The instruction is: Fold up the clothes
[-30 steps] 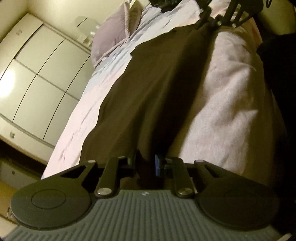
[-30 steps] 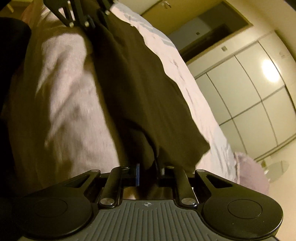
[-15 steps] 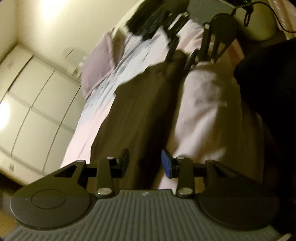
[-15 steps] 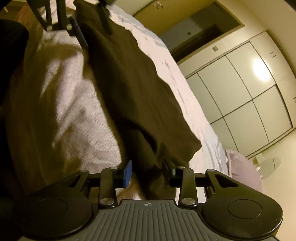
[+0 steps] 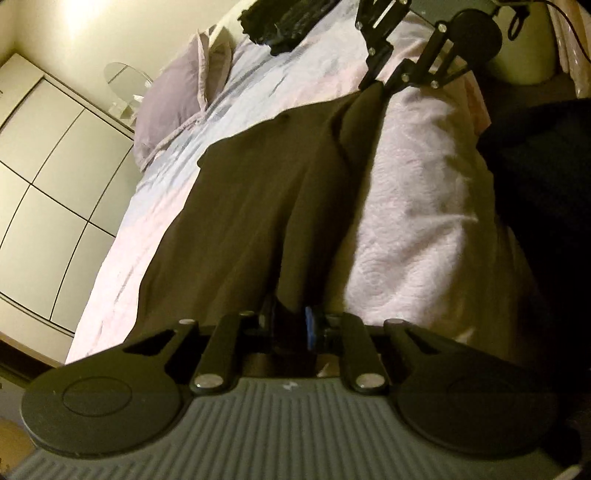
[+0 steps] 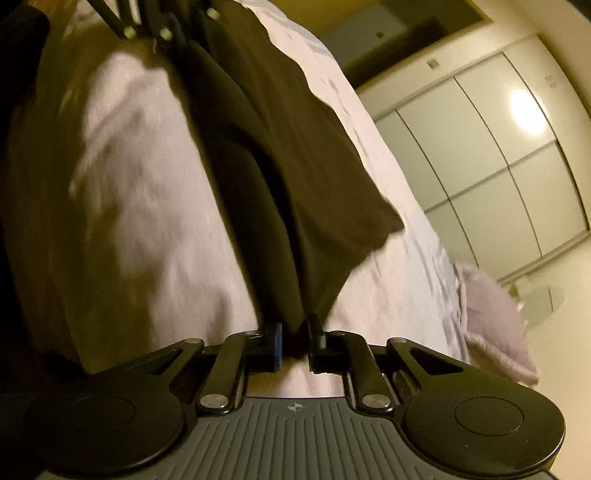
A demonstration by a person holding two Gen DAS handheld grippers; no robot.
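left view only: black crumpled garment point(image 5: 291, 22) lying beyond the long dark brown cloth garment point(image 5: 258, 206).
right view only: dark doorway point(image 6: 399, 37), somewhat blurred.
grippers: left gripper point(image 5: 290, 325) and right gripper point(image 6: 295, 341) closing, each apparently pinching the brown garment's edge.
around: pale pink quilted bedspread point(image 5: 417, 221), lilac pillow point(image 5: 170, 103).

The left gripper point(image 5: 290, 328) is matte black: two flat linkage arms with silver pivot screws, round black discs at either side, and a grey ribbed body at the bottom of the frame. One pad point(image 5: 309, 328) is blue. The right gripper point(image 6: 295, 345) looks the same, with a small crosshair mark on its ribbed body.
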